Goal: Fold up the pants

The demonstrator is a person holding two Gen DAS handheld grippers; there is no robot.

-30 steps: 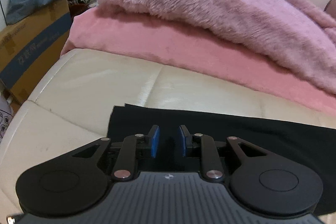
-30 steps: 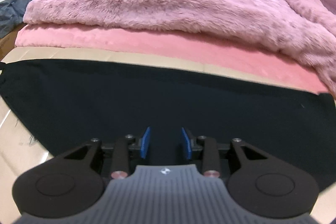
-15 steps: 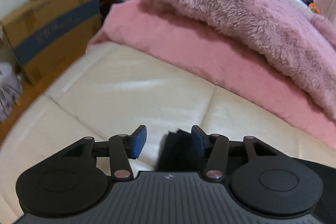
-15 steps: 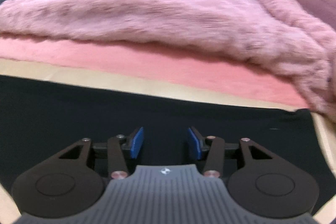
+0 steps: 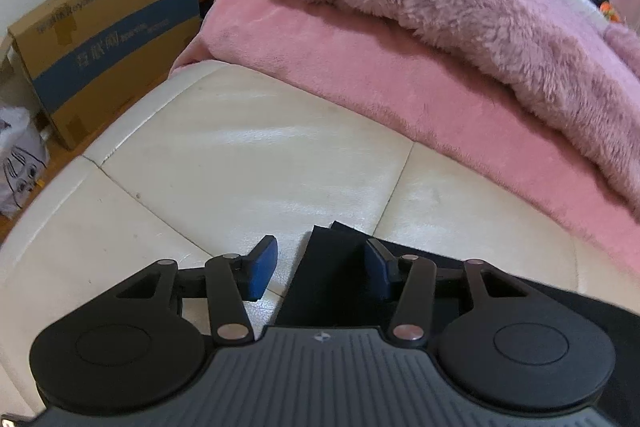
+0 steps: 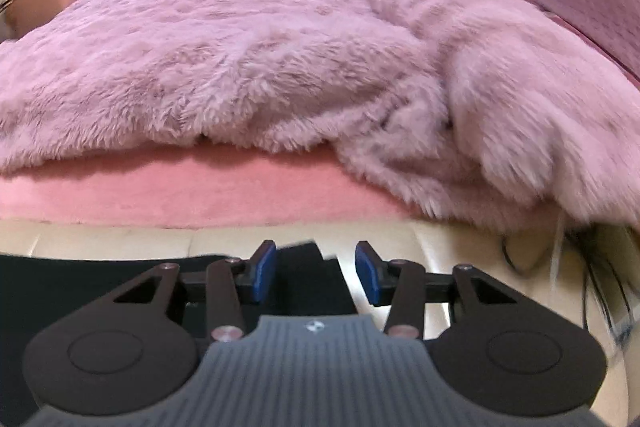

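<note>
Nearest: left gripper (image 5: 318,265) jaws spread, nothing pinched, straddling left end corner of black pants (image 5: 332,275). Right gripper (image 6: 316,273) likewise spread w/ right end corner between pads. Pants flat on cream bench (image 5: 248,155), long axis left-right btwn the two. Beyond: pink sheet (image 6: 180,187), then fluffy blanket (image 6: 248,67).

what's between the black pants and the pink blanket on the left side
In the left wrist view, only bare cream leather cushion, crossed by its seams, lies between the corner of the black pants and the pink blanket. Nothing else sits on that stretch.
</note>
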